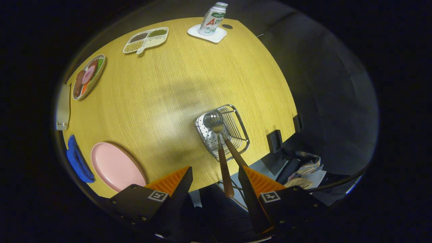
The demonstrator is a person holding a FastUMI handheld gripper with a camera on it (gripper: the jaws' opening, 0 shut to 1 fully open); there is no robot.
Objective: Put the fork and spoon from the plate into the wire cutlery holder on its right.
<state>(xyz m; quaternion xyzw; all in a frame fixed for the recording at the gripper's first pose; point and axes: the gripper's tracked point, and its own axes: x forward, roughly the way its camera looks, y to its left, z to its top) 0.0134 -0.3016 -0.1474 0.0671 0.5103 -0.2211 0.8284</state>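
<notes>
The wire cutlery holder [241, 125] stands on the yellow table [175, 74] near its edge, just beyond my fingers. Two wooden-handled pieces of cutlery rest in it with their metal heads down; I see a spoon bowl [212, 120], but the fork's head is hard to make out. One brown handle [225, 172] rises between my fingers without touching them. The other handle [233, 151] leans toward the right finger [260, 182]. My gripper [215, 168] is open above the holder and holds nothing. The pink plate [113, 165] lies bare to the left of the left finger.
A blue cloth [77, 158] lies beside the pink plate. Far across the table are a plate of food [88, 76], a divided tray of beans [145, 39] and a bottle [212, 18] on a white coaster [199, 32]. Right of the holder the table ends, with clutter [303, 168] below.
</notes>
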